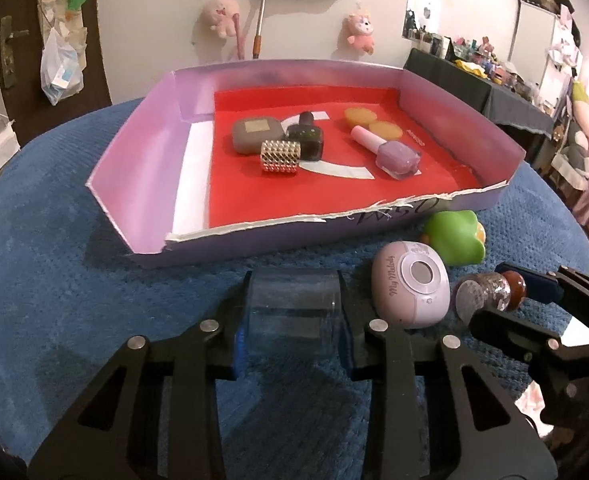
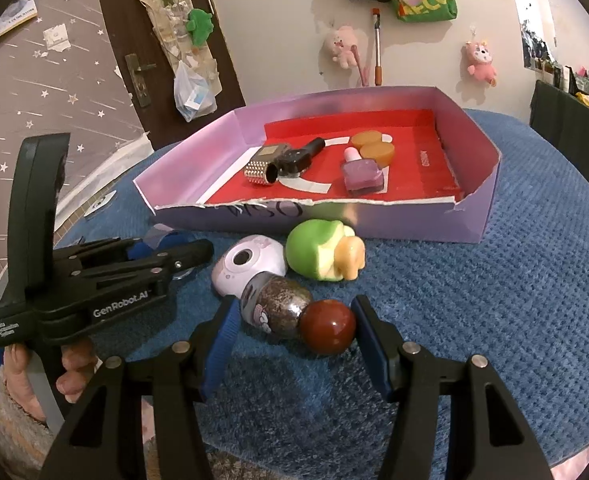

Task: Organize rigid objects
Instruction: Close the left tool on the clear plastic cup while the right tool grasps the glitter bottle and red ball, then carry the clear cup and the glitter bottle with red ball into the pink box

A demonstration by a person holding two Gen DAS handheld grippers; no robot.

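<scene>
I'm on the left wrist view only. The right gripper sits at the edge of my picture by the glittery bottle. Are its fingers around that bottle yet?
Observer: Yes. In the right wrist view the right gripper is open and the glittery bottle lies on its side between the fingers, not squeezed.
Operator: Which way does the cap point?
Observer: The round red-brown cap points toward the right-hand finger, with a thin gap showing between them.
Operator: Any marking on the bottle?
Observer: A cartoon sticker sits on its side near the base.
</scene>
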